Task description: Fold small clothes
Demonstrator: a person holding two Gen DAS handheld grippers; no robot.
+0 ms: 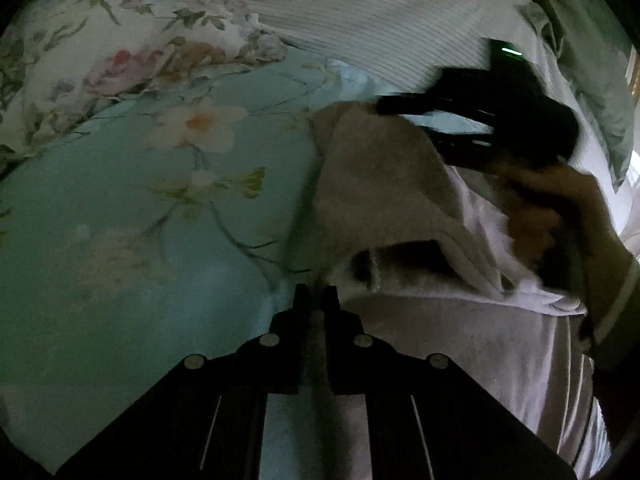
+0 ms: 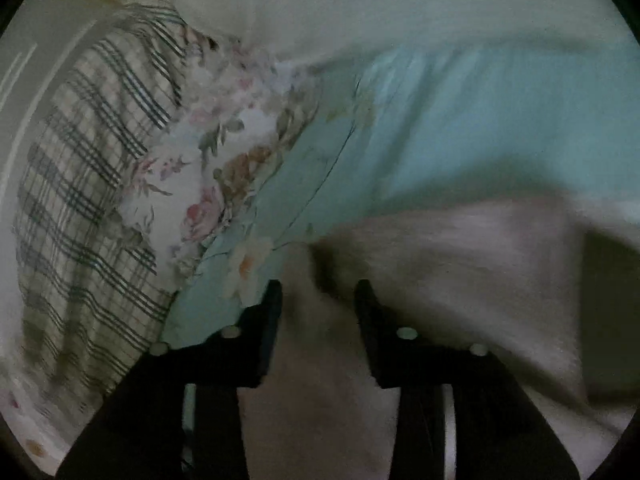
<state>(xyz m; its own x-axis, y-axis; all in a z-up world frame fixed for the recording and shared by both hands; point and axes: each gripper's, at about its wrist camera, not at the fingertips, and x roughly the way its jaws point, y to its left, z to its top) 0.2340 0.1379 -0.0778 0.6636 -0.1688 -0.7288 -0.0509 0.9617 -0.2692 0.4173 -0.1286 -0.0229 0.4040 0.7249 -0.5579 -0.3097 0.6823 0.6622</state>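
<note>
A small pale pink-beige garment (image 1: 400,208) lies on a teal floral bedsheet (image 1: 140,208), partly folded over itself. My left gripper (image 1: 316,294) is shut with its tips on the garment's near left edge; whether cloth is pinched is hidden. My right gripper (image 1: 436,120), seen blurred in the left wrist view with the hand behind it, is at the garment's far edge. In the right wrist view the right gripper (image 2: 318,290) is open, and the garment (image 2: 460,264) lies between and under its fingers.
A white floral pillow (image 1: 120,48) lies at the far left and a white ribbed cover (image 1: 380,12) at the back. A plaid pillow (image 2: 88,184) lies left in the right wrist view. A green pillow (image 1: 588,60) is at the far right.
</note>
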